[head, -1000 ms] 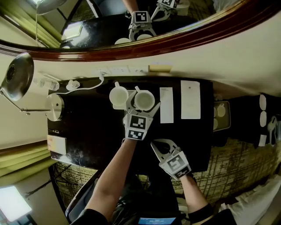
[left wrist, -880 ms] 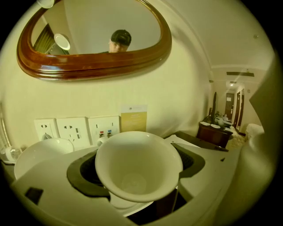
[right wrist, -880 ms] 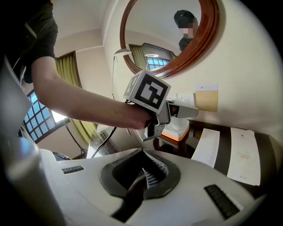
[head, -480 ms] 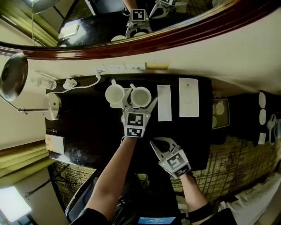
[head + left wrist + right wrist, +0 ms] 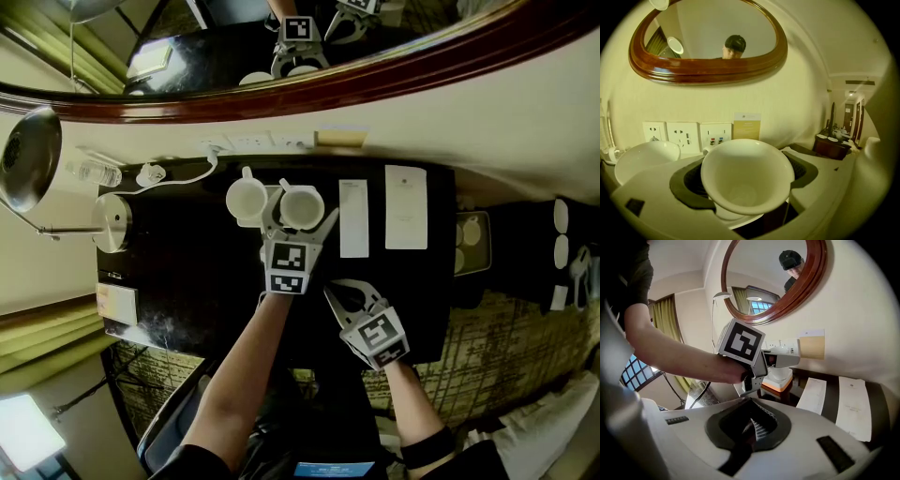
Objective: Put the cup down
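Nothing readable anywhere. The narrow sheet [image 5: 354, 217] and wide sheet [image 5: 406, 207] on the worktop [image 5: 187, 272] and the wall card [image 5: 746, 125] carry print too small to read. Cubes on the left gripper [image 5: 300, 214] and right gripper [image 5: 330, 298] show only black-and-white square markers, no characters.

I've rolled my white left gripper [image 5: 302, 217] a touch — it sits squarer round the white ceramic cup [image 5: 747, 176] | I've crept my white right gripper [image 5: 334, 291] slightly up the glossy black desk top [image 5: 187, 272], nearer the left one | my head has shifted — the round silver lamp shade [image 5: 28, 155] lies closer to the left edge
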Motion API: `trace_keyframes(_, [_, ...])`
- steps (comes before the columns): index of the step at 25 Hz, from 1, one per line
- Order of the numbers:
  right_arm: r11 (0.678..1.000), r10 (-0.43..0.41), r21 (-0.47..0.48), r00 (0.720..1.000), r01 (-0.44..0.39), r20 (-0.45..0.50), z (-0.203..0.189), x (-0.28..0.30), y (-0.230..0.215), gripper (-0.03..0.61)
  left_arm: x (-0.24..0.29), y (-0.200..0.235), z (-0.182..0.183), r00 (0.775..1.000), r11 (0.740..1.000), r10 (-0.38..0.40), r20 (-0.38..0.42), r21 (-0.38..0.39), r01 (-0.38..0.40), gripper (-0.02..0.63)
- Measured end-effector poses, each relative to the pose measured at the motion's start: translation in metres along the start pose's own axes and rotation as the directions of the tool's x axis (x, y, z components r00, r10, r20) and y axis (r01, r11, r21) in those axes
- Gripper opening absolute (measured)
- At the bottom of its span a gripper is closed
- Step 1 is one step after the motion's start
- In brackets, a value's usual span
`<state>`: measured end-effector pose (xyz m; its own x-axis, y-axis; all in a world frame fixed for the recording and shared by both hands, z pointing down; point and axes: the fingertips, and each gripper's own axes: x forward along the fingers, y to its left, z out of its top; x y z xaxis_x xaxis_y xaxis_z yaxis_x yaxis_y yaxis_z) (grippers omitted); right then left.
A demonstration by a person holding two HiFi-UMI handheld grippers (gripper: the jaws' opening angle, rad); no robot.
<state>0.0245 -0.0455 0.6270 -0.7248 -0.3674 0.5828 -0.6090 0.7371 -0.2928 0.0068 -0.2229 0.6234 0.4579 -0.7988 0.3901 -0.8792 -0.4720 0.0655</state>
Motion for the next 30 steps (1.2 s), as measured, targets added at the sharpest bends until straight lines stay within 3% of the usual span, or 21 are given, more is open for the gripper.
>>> trace_keyframes(9, [1.000,0.017,0.009,1.000,-0.017,-0.010,-0.0015,0.0065,0.0067,0.005,-0.0028,-0.0032,-0.0011,1.000,0.998,0.013,-0.015,0.053,-0.012,0.467])
trace_keyframes(21, [1.000,0.015,0.024,1.000,-0.014,-0.010,-0.0028,0.0053,0.0083,0.005,-0.0070,-0.0037,0.0027,0.999,0.996,0.050,-0.017,0.071,-0.048,0.474])
trace_keyframes(25, [1.000,0.013,0.025,1.000,-0.013,-0.009,-0.0037,0.0034,0.0076,0.005,-0.0057,-0.0008,0.0020,0.998,0.995,0.055,-0.029,0.084,-0.053,0.430])
trace_keyframes(30, [0.999,0.011,0.031,1.000,-0.011,-0.009,-0.0068,0.0016,0.0059,0.005,-0.0050,0.0017,0.0033,0.998,0.995,0.054,-0.030,0.082,-0.051,0.428])
